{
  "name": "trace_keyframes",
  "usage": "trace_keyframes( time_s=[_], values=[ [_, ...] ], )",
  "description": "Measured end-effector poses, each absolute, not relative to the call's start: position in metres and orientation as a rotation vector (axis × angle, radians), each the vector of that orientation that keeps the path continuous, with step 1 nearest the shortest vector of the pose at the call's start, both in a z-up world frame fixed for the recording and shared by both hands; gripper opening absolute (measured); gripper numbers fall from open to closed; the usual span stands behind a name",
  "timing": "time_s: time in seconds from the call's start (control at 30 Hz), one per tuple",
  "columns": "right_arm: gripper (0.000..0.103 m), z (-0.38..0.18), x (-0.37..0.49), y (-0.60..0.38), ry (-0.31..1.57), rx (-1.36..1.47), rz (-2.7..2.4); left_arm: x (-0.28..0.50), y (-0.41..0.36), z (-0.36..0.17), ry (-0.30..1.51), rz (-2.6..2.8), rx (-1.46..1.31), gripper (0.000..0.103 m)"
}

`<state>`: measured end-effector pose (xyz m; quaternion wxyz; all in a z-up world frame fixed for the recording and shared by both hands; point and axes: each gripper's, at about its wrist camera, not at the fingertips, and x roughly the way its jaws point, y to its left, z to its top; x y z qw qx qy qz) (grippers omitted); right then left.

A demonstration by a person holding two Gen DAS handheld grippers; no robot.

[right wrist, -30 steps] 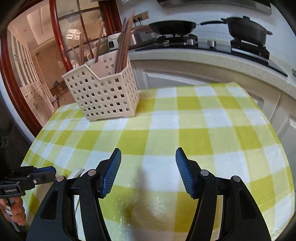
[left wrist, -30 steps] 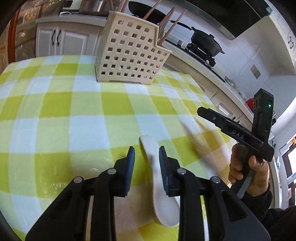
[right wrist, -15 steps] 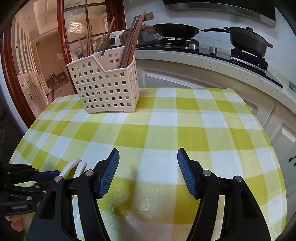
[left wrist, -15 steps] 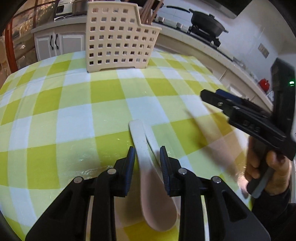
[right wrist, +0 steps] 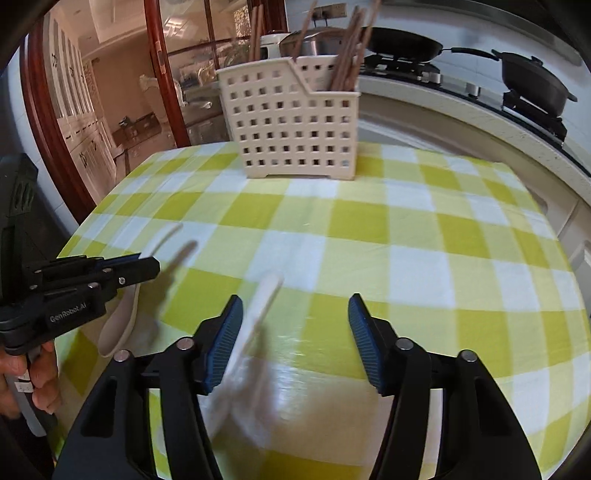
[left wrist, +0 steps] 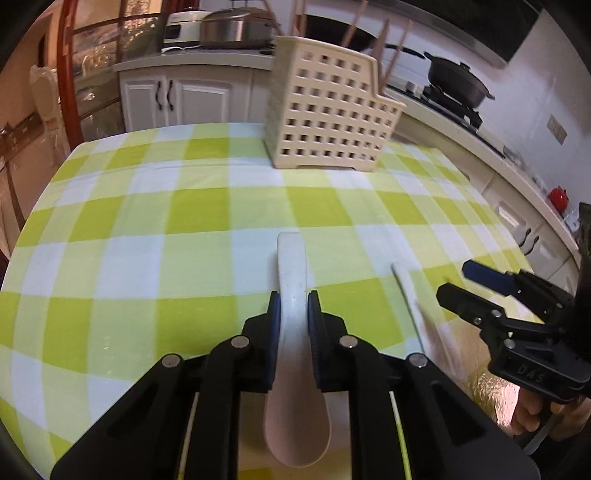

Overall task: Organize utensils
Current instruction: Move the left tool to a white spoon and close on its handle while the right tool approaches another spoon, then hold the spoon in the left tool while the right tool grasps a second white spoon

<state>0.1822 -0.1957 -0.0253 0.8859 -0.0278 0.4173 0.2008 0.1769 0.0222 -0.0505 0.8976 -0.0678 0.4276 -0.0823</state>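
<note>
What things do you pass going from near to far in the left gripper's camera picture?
Left gripper clamped on a white spoon → checked tablecloth → cream holed basket with chopsticks → counter with a silver pot.

white cabinets [left wrist: 173, 98] | stove counter [right wrist: 461, 99] — black pans | red-framed glass door [right wrist: 177, 74]

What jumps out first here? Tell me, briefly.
The left tongs have just closed on a white spoon over the yellow-checked tablecloth. A second white spoon, blurred, lies between the open right tongs. Behind stands a cream perforated caddy holding chopsticks.
</note>
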Motion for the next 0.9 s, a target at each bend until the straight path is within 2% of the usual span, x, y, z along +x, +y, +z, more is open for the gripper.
trace_keyframes(
  time_s=[0.07, 0.13, 0.43, 0.9],
  values=[
    [0.037, -0.028, 0.183, -0.189, 0.876, -0.067, 0.409, 0.175, 0.028, -0.05, 0.878, -0.174, -0.158, 0.014],
    [0.032, -0.031, 0.183, -0.182, 0.894, -0.067, 0.418, 0.173, 0.032, -0.05, 0.871, -0.18, -0.171, 0.014],
    [0.03, -0.036, 0.183, -0.171, 0.909, -0.08, 0.435, 0.17, 0.037, -0.049, 0.848, -0.21, -0.204, 0.014],
    [0.014, -0.044, 0.189, -0.171, 0.92, -0.088, 0.446, 0.169, 0.038, -0.05, 0.85, -0.215, -0.214, 0.014]
  ],
)
